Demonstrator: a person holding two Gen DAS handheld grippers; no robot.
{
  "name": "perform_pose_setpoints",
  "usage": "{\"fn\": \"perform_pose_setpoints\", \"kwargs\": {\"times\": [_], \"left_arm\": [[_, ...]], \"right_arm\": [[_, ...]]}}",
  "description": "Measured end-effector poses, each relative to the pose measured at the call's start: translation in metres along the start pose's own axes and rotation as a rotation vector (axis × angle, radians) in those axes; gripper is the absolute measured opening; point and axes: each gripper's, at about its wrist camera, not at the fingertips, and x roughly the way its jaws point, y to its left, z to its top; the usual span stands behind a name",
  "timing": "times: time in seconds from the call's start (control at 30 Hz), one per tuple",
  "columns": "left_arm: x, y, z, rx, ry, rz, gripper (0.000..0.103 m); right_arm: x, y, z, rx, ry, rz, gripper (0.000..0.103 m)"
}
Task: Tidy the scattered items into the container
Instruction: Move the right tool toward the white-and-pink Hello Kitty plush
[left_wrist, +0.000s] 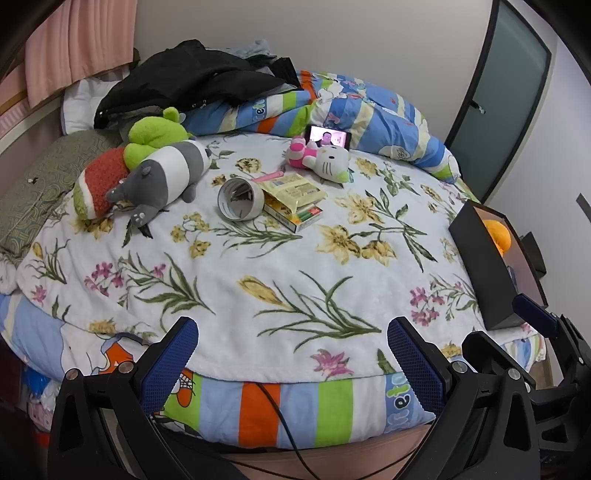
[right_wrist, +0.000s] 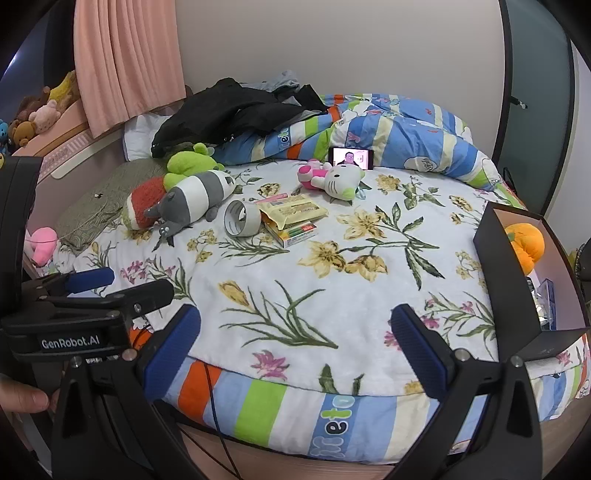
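A dark open box sits at the right edge of the bed, an orange plush inside it. Mid-bed, a roll of tape lies on its side, touching a yellow packet that rests on a small carton. Nearby lie a white cat plush and a grey striped plush.

White blanket with yellow and pink flowers mid-frame; grey-and-white striped plush upper left; white cat plush with pink body; orange plush in black box, right.
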Motion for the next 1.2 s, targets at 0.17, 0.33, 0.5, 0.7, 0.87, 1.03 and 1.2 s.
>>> {"fn": "perform_pose_setpoints", "kwargs": {"times": [0.17,0.33,0.5,0.7,0.87,1.03,1.2], "left_arm": [[0.005,0.002,-0.002,-0.007,0.003,0.001,0.102],[0.01,0.008,-0.004,-0.018,0.008,0.002,0.102],[0.016,0.01,-0.003,-0.021,0.024,0.006,0.102],[0.022,0.011,-0.004,-0.026,0.034,0.011,0.102],[0.023,0.011,-0.005,-0.026,0.035,0.012,0.102],[0.024,0.012,-0.005,-0.027,0.035,0.012,0.102],[0.021,0.016,-0.003,-0.027,0.014,0.003,0.102]], "right_arm": [[0.003,-0.001,0.0,0.004,0.002,0.001,0.103],[0.01,-0.004,-0.001,0.003,0.011,0.006,0.103],[0.018,-0.013,-0.004,0.023,0.026,0.007,0.103],[0.025,-0.022,-0.007,0.042,0.037,0.012,0.103],[0.03,-0.024,-0.009,0.049,0.047,0.02,0.103],[0.033,-0.024,-0.01,0.047,0.045,0.037,0.103],[0.033,-0.027,-0.008,0.051,0.031,0.06,0.103]]}}
